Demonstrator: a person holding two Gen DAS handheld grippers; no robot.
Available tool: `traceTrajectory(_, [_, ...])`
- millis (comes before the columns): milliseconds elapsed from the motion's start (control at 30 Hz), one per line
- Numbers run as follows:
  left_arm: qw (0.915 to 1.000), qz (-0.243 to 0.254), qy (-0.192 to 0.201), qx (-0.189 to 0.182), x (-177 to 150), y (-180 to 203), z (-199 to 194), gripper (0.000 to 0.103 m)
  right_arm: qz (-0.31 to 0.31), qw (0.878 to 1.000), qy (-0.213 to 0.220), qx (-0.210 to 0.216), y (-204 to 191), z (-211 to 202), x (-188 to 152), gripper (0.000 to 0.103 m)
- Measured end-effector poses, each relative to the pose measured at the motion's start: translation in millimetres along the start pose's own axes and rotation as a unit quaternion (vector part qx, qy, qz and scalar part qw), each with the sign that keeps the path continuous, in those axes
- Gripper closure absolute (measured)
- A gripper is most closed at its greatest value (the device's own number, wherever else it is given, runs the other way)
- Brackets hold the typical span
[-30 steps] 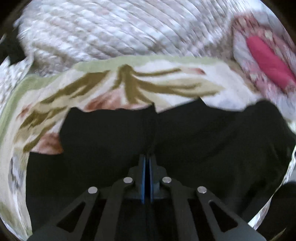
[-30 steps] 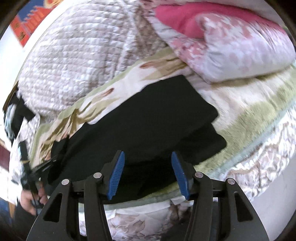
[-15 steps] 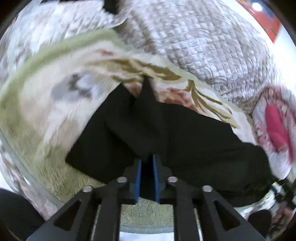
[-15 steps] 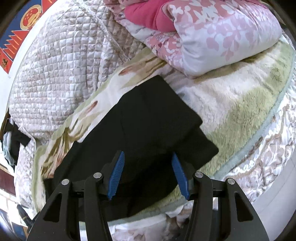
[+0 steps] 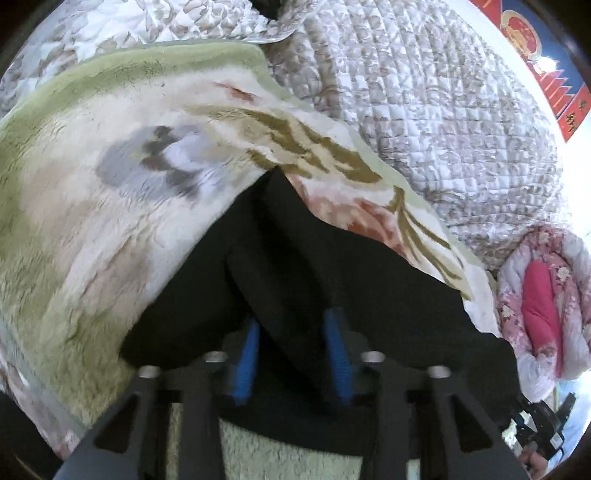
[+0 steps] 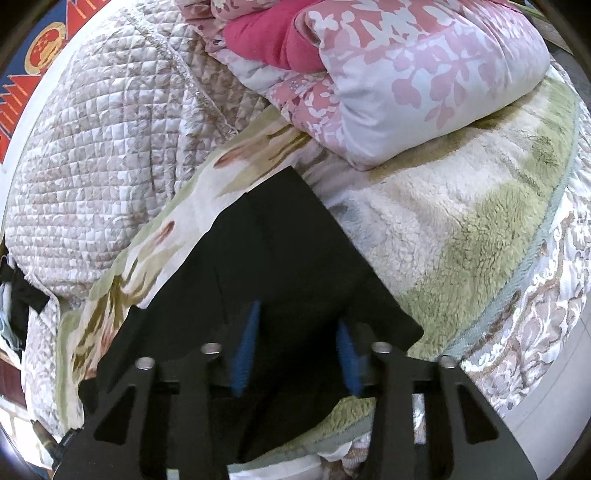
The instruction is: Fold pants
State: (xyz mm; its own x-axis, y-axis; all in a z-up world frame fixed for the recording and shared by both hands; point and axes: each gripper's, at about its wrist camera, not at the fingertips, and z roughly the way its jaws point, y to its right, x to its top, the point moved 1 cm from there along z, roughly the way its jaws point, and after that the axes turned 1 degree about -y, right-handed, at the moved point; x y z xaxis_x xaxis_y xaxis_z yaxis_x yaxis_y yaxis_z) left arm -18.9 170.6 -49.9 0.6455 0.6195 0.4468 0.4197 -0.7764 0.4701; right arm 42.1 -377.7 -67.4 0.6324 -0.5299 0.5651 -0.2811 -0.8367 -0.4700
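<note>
black pants (image 6: 280,258) i see lying on the fleece blanket (image 6: 461,221), partly folded, one raised crease, edges overlapping

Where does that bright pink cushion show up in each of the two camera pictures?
Left wrist view: the pink cushion is at the far right edge, tucked inside a floral quilt.
Right wrist view: the pink cushion is at the top centre, inside the same floral quilt.
Shared landmark: the black pants lie on the fleece blanket in both.
</note>
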Motion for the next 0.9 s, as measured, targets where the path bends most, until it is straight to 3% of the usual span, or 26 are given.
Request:
traceTrajectory(33, [1.0000, -0.003, -0.001, 0.006, 2.5, -1.9, 0.5, 0.098, -0.002, 1.000, 0.004, -0.003, -0.1, -0.7, 1.9, 0.083])
traceTrajectory(100, [0.9994, -0.014, 0.016, 0.027, 5.6, -3.7, -7.4, 0.098, -0.001, 1.000, 0.009, 0.003, -0.5, -4.4, 4.4, 0.091])
traceTrajectory(233, [0.9948, 0.007, 0.076, 0.067, 2.4, 3.1, -51.8, 0.098, 0.002, 1.000, 0.021, 0.022, -2.5, -26.4, 2.5, 0.094])
traceTrajectory(300, [0.9926, 0.026, 0.089, 0.079, -1.0, 2.8, -63.3, 0.098, 0.008, 1.000, 0.006, 0.006, 1.6, -25.2, -2.7, 0.094])
traceTrajectory(400, [0.9932, 0.025, 0.050, 0.102, -7.1, -11.2, -45.0, 0.098, 0.044, 0.998, -0.044, -0.010, 17.9, -3.5, -10.5, 0.094])
traceTrajectory(467, [0.9943, 0.004, 0.022, 0.104, -10.4, -21.3, -31.9, 0.098, 0.043, 0.998, -0.041, -0.012, 17.1, -6.1, -10.2, 0.094])
traceTrajectory(633, [0.9935, 0.018, 0.039, 0.106, -10.6, -15.8, -36.9, 0.098, 0.037, 0.999, -0.024, -0.004, 13.7, -19.2, -9.6, 0.094])
traceTrajectory(767, [0.9923, 0.023, 0.040, 0.115, -10.4, -15.8, -39.5, 0.098, 0.045, 0.998, -0.036, -0.008, 21.4, -16.9, -16.7, 0.091])
traceTrajectory(833, [0.9920, 0.013, 0.034, 0.121, -10.2, -21.1, -42.8, 0.094, 0.043, 0.999, -0.024, -0.023, 21.7, -27.9, -16.6, 0.080])
traceTrajectory(900, [0.9902, 0.004, 0.043, 0.133, -8.9, -26.1, -50.7, 0.094, 0.035, 0.997, 0.010, -0.064, 22.0, -47.0, -13.6, 0.079])
